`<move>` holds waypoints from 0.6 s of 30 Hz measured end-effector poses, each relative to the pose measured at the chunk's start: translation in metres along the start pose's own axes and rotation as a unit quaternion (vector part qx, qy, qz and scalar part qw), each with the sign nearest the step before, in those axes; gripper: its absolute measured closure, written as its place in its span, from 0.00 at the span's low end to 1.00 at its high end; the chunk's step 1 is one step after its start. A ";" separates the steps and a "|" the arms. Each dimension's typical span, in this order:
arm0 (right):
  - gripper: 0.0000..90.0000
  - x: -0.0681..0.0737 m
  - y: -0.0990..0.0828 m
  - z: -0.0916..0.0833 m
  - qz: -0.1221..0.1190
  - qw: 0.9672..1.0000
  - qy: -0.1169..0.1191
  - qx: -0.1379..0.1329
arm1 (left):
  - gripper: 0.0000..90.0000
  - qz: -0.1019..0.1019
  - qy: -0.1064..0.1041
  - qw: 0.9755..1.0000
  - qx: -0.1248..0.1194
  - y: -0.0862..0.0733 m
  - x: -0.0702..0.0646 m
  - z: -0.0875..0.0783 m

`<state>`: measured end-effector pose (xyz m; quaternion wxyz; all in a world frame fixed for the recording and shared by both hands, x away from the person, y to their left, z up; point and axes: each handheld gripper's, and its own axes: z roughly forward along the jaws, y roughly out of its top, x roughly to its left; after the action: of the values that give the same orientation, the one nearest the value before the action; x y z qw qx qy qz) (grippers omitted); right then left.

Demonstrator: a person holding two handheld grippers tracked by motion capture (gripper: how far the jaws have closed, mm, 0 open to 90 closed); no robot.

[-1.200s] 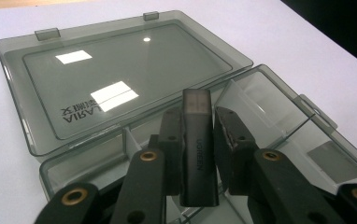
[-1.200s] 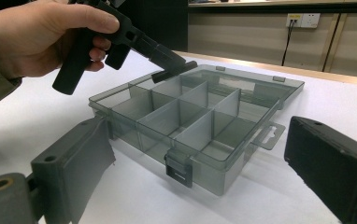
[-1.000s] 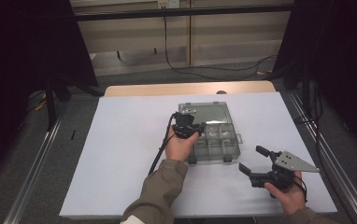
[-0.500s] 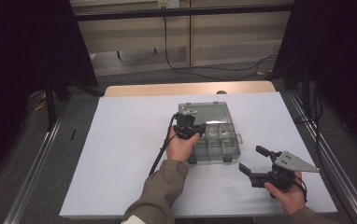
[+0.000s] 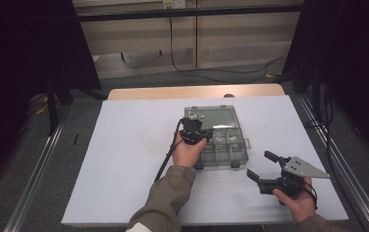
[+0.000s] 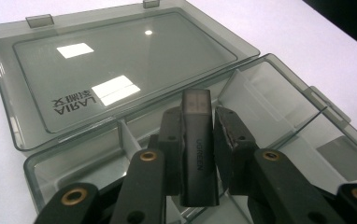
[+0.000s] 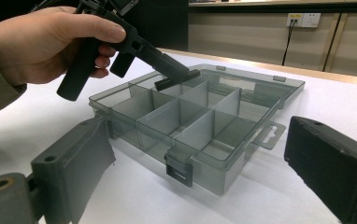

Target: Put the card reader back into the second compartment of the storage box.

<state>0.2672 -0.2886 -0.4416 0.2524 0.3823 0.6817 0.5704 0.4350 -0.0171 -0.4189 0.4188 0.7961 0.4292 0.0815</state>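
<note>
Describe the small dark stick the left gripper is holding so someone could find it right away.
On the white table lies an open smoky-grey clear plastic compartment box, its lid folded flat behind it. Above the box's left compartments, the left gripper clamps a slim dark grey rectangular adapter stick. It alone bears lettering along its side and sits between black jaws; the compartments below look empty.

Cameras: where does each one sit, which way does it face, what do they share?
High view: above the person's side, facing forward and down; forearms, left gripper, right gripper.
Left gripper view: along its jaws clamping the adapter over the organizer box.
Right gripper view: along open jaws, level across the table.
Shared: box, adapter.
</note>
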 end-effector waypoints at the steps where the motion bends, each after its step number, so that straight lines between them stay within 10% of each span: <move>1: 0.07 0.000 0.000 0.000 0.000 1.000 0.000 0.000 | 0.82 0.001 0.001 1.000 0.001 0.000 0.000 0.000; 18: 0.07 0.000 0.000 0.000 -0.001 1.000 0.000 0.001 | 0.72 0.006 0.014 1.000 -0.003 0.000 0.002 0.000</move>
<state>0.2674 -0.2888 -0.4418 0.2523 0.3817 0.6826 0.5698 0.4368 -0.0157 -0.4195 0.4147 0.7963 0.4296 0.0966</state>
